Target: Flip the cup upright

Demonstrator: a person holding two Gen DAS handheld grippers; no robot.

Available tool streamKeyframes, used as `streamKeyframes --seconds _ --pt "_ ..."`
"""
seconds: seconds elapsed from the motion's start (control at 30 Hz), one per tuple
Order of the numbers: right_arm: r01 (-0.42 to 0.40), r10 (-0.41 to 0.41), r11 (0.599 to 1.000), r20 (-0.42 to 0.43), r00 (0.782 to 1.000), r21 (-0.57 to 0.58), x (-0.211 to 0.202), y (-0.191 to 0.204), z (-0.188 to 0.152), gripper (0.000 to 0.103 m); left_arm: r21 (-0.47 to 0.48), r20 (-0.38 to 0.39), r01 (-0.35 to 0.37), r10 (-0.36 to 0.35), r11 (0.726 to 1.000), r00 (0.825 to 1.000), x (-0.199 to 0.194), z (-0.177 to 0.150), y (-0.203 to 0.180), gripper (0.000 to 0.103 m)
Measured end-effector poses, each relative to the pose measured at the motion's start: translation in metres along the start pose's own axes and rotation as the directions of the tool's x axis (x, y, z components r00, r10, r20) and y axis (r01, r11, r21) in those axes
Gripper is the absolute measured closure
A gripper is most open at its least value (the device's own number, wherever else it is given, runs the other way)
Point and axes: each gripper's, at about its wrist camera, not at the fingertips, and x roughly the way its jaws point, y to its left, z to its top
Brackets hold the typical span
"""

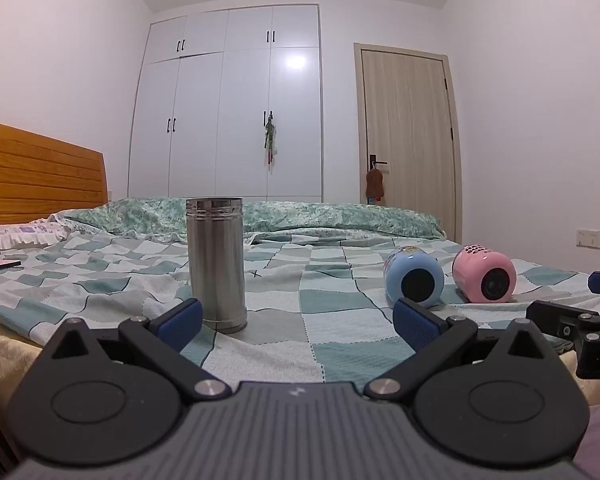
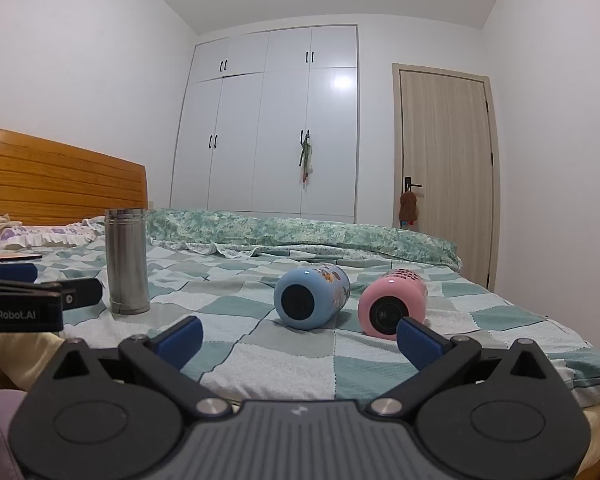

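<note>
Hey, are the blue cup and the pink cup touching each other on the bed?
Apart. The right wrist view shows a strip of checked bedspread between the blue cup and the pink cup, both lying on their sides.

The blue cup and pink cup show only their dark bases, their mouths hidden behind them. Print on the pink cup is too small to read. The flat item on the bed is cut off at the left edge.

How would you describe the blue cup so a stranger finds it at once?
Look at the checked bedspread. Three cups sit there: a steel cup standing left, two lying right. The blue cup lies between steel and pink cup, cartoon-printed.
</note>
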Motion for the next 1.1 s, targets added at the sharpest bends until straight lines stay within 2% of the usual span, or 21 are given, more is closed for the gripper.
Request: streamKeyframes --seconds 1.1 --pt "0.000 0.000 1.000 0.002 1.000 -0.002 -0.0008 0.0002 0.0000 0.000 -0.002 -0.001 -0.001 0.001 1.000 1.000 -0.0006 -0.0020 0.0010 0.000"
